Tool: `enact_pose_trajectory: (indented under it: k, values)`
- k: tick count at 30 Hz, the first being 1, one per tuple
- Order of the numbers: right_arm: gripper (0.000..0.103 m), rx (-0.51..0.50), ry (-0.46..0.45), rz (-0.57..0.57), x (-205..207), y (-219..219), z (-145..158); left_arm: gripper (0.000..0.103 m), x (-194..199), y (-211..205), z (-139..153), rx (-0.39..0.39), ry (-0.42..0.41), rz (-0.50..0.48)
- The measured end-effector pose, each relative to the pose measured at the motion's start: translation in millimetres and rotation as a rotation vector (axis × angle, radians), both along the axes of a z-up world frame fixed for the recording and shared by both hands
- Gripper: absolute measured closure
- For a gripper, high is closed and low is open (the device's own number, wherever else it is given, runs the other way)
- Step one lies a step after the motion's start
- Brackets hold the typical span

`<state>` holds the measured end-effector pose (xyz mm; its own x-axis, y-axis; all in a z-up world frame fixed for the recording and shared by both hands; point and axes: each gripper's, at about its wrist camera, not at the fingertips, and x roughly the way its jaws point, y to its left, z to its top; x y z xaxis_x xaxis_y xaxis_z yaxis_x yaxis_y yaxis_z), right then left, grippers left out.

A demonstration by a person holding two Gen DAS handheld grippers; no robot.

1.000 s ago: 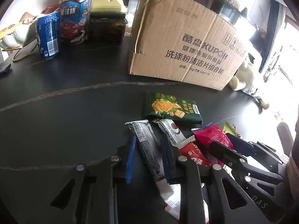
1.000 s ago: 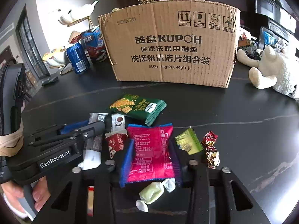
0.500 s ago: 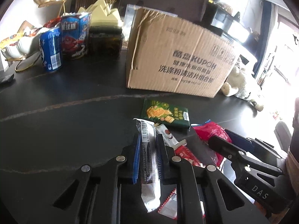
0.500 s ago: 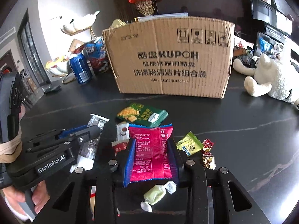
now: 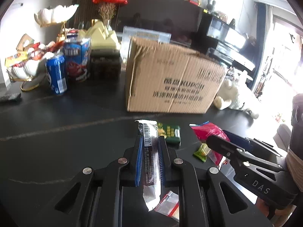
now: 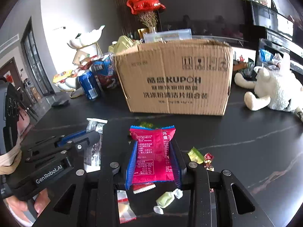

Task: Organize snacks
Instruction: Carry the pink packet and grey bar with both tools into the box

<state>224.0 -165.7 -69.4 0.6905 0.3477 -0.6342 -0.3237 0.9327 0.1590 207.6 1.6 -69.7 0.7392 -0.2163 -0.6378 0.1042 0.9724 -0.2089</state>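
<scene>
My left tool (image 5: pixel 149 155) is clamped on a long dark snack bar (image 5: pixel 150 162), and my right tool (image 6: pixel 153 158) grips a pink snack packet (image 6: pixel 153 155) flat between its pads — both packs look lifted clear of the counter (image 6: pixel 246 132). So I judge this the carry step: two snacks in hand, on their way to the box. Below and beside the tools, loose pieces lie on the counter: a pale green wrapped candy (image 6: pixel 167 200), a small yellow-green sachet (image 6: pixel 195 155), a red foil sweet (image 6: pixel 208 158), and a dark green packet (image 5: pixel 169 134) farther out. Beyond them stands the cardboard box (image 6: pixel 174 79), upright and open at the top. Next I need both tools raised above its rim and carried forward — letting go only once each pack hangs over the opening.
</scene>
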Motion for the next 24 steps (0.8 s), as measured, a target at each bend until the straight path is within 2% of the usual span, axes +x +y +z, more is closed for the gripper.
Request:
enact_pose_trajectory:
  k: [12, 17, 24]
  values:
    - [0.068, -0.017, -0.076, -0.019, 8, -1, 50, 0.086, 5, 1, 54, -0.002, -0.108, -0.031]
    - [0.068, -0.017, -0.116, -0.032, 18, -4, 75, 0.087, 15, -3, 84, 0.030, -0.166, -0.058]
    - [0.068, -0.026, -0.157, -0.047, 36, -8, 111, 0.087, 31, -11, 124, 0.070, -0.206, -0.100]
